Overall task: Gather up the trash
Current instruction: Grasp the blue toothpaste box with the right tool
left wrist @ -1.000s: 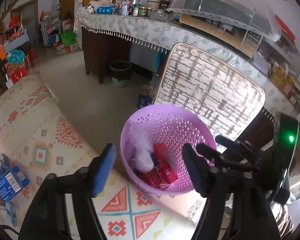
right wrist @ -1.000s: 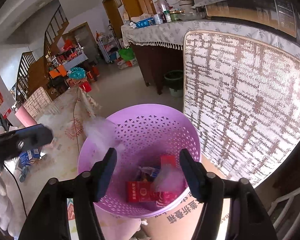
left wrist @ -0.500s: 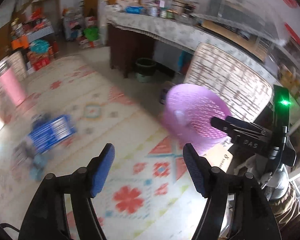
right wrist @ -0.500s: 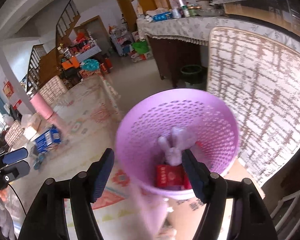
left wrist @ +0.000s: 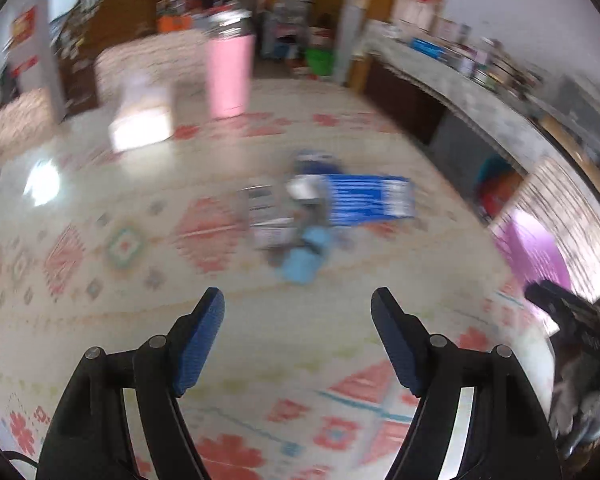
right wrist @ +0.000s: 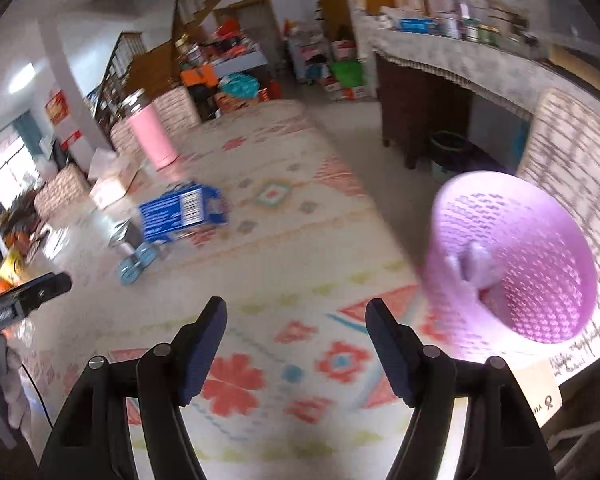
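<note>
Grippers left (left wrist: 298, 300) and right (right wrist: 296, 310) spread empty, blue carton (right wrist: 182, 212) (barcode, text unreadable).

Ahead of your left gripper (left wrist: 298, 334), a carton (left wrist: 368, 199) lies on the patterned cloth (left wrist: 140, 320) among smaller litter (left wrist: 300, 264). The basket (right wrist: 516, 264) sits at the cloth's right edge, a crumpled wad (right wrist: 474, 264) inside. A tumbler (right wrist: 152, 136) stands far behind.
</note>
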A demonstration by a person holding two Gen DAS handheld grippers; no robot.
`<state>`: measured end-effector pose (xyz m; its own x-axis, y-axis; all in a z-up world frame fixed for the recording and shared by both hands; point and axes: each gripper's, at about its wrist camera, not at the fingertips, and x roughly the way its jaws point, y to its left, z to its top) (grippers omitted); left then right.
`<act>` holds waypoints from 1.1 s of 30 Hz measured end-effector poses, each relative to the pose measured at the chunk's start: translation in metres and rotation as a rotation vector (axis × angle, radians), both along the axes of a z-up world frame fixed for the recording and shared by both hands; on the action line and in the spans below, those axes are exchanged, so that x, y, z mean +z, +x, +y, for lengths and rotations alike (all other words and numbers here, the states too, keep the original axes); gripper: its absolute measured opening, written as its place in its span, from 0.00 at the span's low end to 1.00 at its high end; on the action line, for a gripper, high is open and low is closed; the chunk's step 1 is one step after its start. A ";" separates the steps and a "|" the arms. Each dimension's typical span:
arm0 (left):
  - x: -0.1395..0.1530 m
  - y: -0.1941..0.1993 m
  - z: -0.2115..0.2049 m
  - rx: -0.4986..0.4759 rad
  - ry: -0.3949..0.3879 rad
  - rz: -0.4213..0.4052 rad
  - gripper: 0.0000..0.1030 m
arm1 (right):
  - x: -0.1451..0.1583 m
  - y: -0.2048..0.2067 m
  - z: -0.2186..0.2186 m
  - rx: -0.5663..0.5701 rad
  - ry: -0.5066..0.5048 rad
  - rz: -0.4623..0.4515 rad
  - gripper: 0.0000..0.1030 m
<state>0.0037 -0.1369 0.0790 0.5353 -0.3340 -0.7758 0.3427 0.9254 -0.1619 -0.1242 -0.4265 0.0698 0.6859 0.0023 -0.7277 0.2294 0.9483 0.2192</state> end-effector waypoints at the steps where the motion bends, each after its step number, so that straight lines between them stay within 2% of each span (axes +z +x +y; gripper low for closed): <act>1: -0.003 0.004 0.010 0.025 -0.012 0.006 0.73 | 0.000 0.007 0.011 0.016 -0.012 0.006 0.74; 4: -0.015 0.024 0.042 0.111 -0.064 0.035 0.73 | 0.001 0.026 0.036 0.051 -0.038 0.016 0.77; 9: -0.020 0.032 0.069 0.147 -0.126 0.031 0.73 | -0.001 0.063 0.067 0.095 -0.063 0.013 0.78; 12: -0.028 0.035 0.078 0.189 -0.124 0.043 0.73 | -0.002 0.091 0.074 0.097 -0.061 0.000 0.78; 15: -0.028 0.036 0.081 0.181 -0.151 0.059 0.73 | 0.003 0.124 0.078 0.090 -0.086 -0.018 0.78; 19: -0.031 0.039 0.080 0.184 -0.135 0.057 0.73 | 0.009 0.172 0.075 0.091 -0.113 -0.024 0.80; 22: -0.038 0.044 0.082 0.197 -0.125 0.079 0.73 | 0.003 0.207 0.068 0.099 -0.097 0.013 0.80; 24: -0.042 0.047 0.084 0.203 -0.128 0.095 0.73 | -0.007 0.226 0.062 0.124 -0.052 0.065 0.80; 27: -0.044 0.049 0.088 0.214 -0.140 0.112 0.73 | -0.025 0.229 0.064 0.194 0.007 0.160 0.80; 30: -0.046 0.051 0.091 0.217 -0.154 0.132 0.73 | -0.037 0.204 0.079 0.320 0.098 0.230 0.80; 33: -0.047 0.051 0.091 0.217 -0.154 0.139 0.73 | -0.040 0.172 0.103 0.444 0.088 0.261 0.81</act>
